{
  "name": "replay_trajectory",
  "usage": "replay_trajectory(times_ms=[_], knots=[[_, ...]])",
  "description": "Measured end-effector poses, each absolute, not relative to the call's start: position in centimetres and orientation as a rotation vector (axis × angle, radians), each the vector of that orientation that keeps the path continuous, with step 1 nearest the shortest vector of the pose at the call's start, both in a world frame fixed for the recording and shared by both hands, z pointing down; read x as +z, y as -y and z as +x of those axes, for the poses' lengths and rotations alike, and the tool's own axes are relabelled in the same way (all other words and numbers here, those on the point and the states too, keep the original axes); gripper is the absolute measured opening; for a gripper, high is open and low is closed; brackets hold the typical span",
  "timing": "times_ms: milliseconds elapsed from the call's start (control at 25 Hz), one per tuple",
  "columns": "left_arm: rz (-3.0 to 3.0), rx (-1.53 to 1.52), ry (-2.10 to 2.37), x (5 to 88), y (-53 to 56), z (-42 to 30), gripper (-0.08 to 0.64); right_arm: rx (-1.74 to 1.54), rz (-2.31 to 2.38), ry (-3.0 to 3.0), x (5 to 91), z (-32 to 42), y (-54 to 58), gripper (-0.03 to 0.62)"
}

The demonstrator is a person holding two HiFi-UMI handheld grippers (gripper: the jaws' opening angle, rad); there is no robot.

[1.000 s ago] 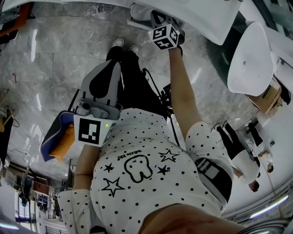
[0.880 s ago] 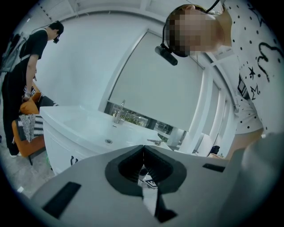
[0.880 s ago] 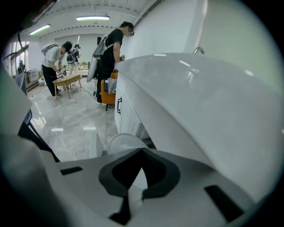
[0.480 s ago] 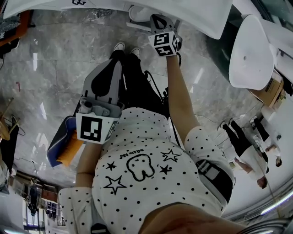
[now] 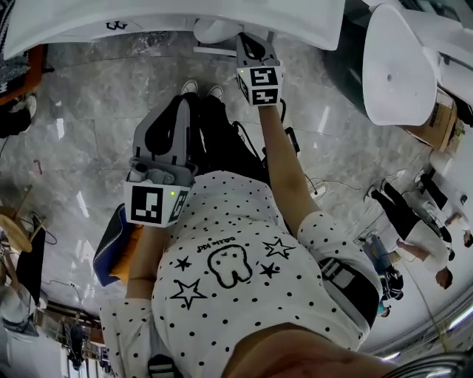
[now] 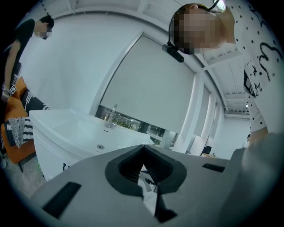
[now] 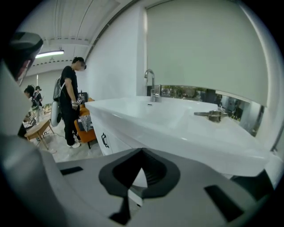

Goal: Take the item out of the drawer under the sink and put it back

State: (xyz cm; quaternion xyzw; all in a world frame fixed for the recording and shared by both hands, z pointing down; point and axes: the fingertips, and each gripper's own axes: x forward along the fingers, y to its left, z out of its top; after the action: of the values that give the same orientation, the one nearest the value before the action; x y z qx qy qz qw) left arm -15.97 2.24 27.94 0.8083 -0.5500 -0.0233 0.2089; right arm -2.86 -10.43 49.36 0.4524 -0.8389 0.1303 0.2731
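The white sink [image 7: 177, 119] with its chrome tap [image 7: 151, 84] stands on a white cabinet whose front carries a black handle [image 7: 104, 140]. From the head view the sink's edge [image 5: 185, 18] lies along the top. My right gripper [image 5: 251, 40] is raised in front of that edge with its jaws shut and nothing between them [image 7: 141, 165]. My left gripper [image 5: 168, 118] hangs lower, over the person's legs, pointing at the sink from further back; its jaws [image 6: 143, 162] also meet, empty. No item from the drawer is in view.
A second white basin [image 5: 399, 66] stands at the right. Bystanders [image 5: 414, 221] are on the marble floor at the right, another person in black [image 7: 71, 102] next to an orange seat [image 7: 84, 126]. A blue and orange thing [image 5: 118, 244] lies by my left side.
My right gripper has risen toward the sink edge and rolled, its marker cube turning to face the camera squarely. The left gripper has stayed about where it was.
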Motion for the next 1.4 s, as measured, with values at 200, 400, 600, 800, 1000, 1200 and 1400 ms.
replay_trajectory(times_ms=[200,400,600,800,1000,1200,1400], knots=[[2.289,-0.07,1.501,27.2,-1.7,-15.6,0.005,0.389,1.325,2.335,45.2,-2.4,9.5,0.011],[2.334,-0.085,1.468,25.7,-1.4,-15.0,0.005,0.328,1.411,2.408,39.6,-1.5,8.6,0.011],[2.419,-0.096,1.413,23.7,-1.6,-12.9,0.005,0.233,1.537,2.477,32.7,1.1,6.4,0.011],[2.478,-0.125,1.377,22.2,-0.2,-13.0,0.005,0.149,1.586,2.49,29.1,1.4,5.1,0.011],[2.555,-0.144,1.343,18.8,-0.1,-10.9,0.005,0.144,1.636,2.506,25.1,3.5,2.2,0.011],[2.583,-0.156,1.303,18.4,0.1,-10.1,0.005,0.146,1.667,2.507,22.9,3.8,-0.4,0.011],[2.61,-0.165,1.267,17.4,0.1,-8.5,0.005,0.125,1.707,2.51,20.8,5.0,-1.4,0.011]])
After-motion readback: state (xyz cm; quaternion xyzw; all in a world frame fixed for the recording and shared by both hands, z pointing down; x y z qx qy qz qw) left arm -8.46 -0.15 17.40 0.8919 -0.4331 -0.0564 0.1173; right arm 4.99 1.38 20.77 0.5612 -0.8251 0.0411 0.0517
